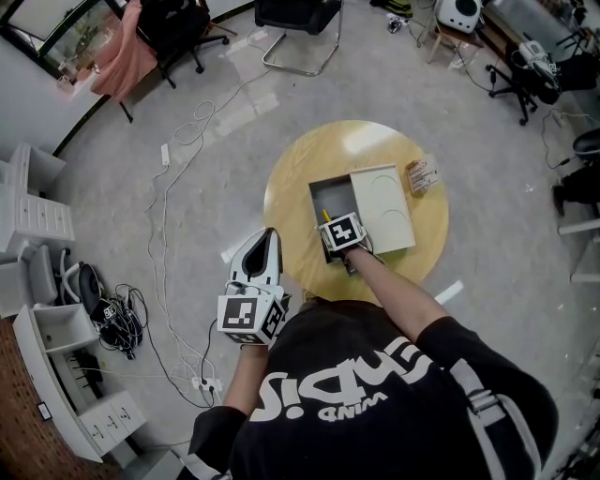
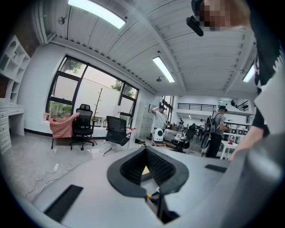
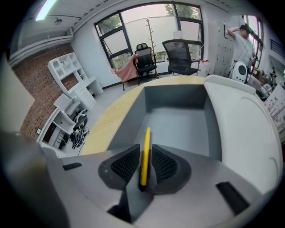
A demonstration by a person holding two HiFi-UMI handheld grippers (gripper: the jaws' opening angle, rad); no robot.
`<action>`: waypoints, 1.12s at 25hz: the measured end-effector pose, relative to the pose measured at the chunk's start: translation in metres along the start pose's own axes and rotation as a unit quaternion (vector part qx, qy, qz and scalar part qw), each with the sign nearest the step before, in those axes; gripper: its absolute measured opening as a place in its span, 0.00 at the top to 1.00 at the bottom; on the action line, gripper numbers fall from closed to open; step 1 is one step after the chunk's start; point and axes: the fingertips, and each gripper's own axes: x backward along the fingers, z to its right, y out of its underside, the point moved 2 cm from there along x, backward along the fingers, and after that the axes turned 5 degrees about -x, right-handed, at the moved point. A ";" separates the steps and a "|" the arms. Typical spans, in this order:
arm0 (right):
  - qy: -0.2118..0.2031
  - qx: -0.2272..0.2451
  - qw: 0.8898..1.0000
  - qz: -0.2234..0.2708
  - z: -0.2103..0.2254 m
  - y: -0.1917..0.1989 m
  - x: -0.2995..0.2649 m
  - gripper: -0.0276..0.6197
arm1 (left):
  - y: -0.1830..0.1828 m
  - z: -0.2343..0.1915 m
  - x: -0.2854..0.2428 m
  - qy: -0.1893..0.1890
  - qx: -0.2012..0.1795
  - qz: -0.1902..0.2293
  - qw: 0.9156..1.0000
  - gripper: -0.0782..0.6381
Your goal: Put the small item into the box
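A thin yellow small item (image 3: 146,138) stands on edge between the pads of my right gripper (image 3: 145,153), which is shut on it. It hangs over the near end of the open grey box (image 3: 174,95), above the box's bare floor. In the head view the right gripper (image 1: 330,221) sits at the box's (image 1: 328,195) near left corner on the round wooden table (image 1: 291,183). The box's pale lid (image 1: 382,208) lies half over its right side. My left gripper (image 1: 267,240) hovers beyond the table's left edge, jaws together and holding nothing, seen also in the left gripper view (image 2: 151,168).
A small printed packet (image 1: 422,175) lies on the table to the right of the lid. White cables and a power strip (image 1: 202,382) trail on the floor at left, near white drawer units (image 1: 37,220). Office chairs (image 1: 298,23) stand beyond the table.
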 end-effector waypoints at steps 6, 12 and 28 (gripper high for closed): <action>0.002 -0.012 1.000 0.020 -0.001 -0.005 0.009 0.84 | 0.001 0.000 -0.001 -0.001 0.002 0.002 1.000 0.88; -0.002 -0.017 0.997 0.075 -0.002 -0.028 0.037 0.91 | 0.000 0.005 -0.004 0.005 0.004 0.008 1.000 0.88; -0.068 0.050 0.938 0.336 -0.033 -0.093 0.226 0.95 | -0.009 0.022 0.001 0.024 0.005 0.016 1.000 0.88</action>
